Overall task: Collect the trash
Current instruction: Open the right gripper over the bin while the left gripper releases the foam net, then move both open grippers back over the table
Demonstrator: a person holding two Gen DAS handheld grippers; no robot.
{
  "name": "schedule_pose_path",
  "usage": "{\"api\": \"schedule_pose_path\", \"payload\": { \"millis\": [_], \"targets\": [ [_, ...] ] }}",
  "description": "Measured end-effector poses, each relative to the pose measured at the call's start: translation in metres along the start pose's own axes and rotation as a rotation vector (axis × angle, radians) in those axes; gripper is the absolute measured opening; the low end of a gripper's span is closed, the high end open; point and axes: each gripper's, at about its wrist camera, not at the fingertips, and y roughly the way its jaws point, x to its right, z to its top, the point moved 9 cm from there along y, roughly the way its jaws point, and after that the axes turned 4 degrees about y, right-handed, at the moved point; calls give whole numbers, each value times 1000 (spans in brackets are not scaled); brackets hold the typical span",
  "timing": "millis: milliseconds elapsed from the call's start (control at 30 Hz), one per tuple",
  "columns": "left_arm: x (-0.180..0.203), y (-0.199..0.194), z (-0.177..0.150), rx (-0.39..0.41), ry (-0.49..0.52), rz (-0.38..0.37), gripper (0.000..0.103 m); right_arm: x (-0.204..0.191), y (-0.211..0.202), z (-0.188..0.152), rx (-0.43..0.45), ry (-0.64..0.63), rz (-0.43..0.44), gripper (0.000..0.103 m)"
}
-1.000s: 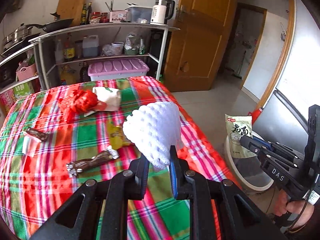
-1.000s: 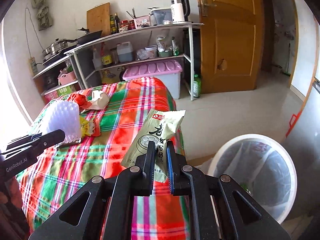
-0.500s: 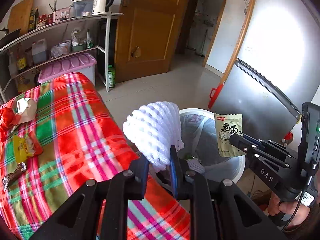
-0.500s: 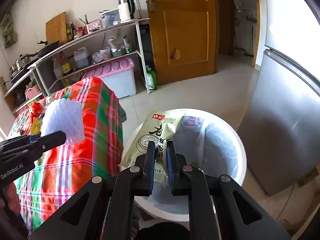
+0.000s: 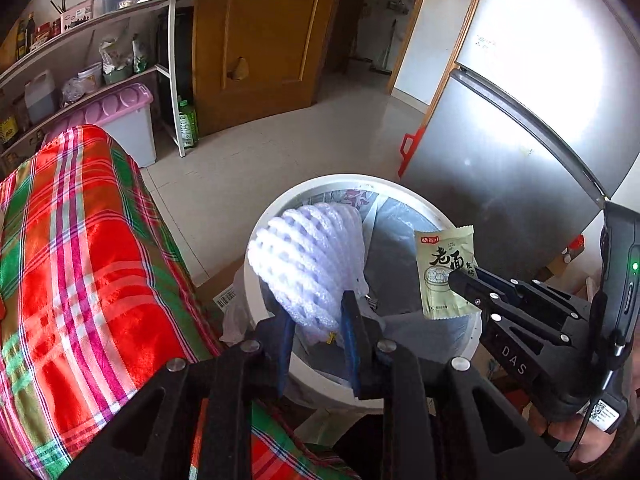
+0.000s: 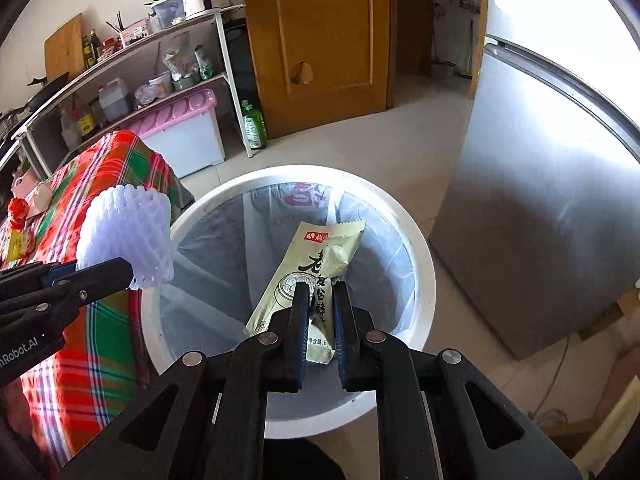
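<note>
Fridge (image 6: 540, 216): a steel front is seen standing just beside the bin, on the right of the right wrist view.
Door (image 6: 320, 40): a closed wooden door is seen behind the bin, across bare floor.
Table (image 5: 80, 248): it is covered with a red and green checked cloth; its edge lies just beside the bin.
Shelf (image 6: 132, 64): bottles, bags and a kettle are kept on it, against the far wall.
Box (image 6: 180, 128): a pale box with a pink lid is set on the floor under the shelf.
Bin (image 6: 420, 248): a round white bin lined with a grey bag is set on the floor between table and fridge.
Left gripper (image 5: 316, 320): it is held over the near rim of the bin; its jaws have just been opening and stand narrowly apart, with the foam net between them.
Foam net (image 5: 308, 264): the white net is seen upright between the blue pads, above the bin's mouth; whether the pads press on it cannot be told.
Right gripper (image 6: 320, 304): it is held over the open bin, jaws narrow and clamped on the packet.
Packet (image 6: 316, 268): the pale green packet is gripped at its lower part and hangs tilted above the liner.
</note>
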Motion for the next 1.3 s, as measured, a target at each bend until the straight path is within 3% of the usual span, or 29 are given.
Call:
{"api": "schedule_pose_path", "payload": {
  "millis": [33, 167, 200, 533, 700, 1300],
  "targets": [
    [0, 2, -1, -4, -4, 3, 38, 1, 2, -1, -6, 2, -3, 15],
    [-2, 5, -3, -15, -11, 6, 50, 5, 8, -3, -23, 6, -13, 43],
    [-2, 5, -3, -16, -12, 5, 51, 5, 7, -3, -21, 8, -11, 44],
    [-14, -19, -1, 28, -22, 38, 65, -4, -13, 2, 23, 7, 4, 44],
    [-33, -41, -4, 66, -51, 70, 67, -25, -28, 8, 59, -4, 43, 44],
    [-169, -128, -50, 164, -266, 278, 72, -154, -52, 13, 107, -165, 234, 44]
  ]
}}
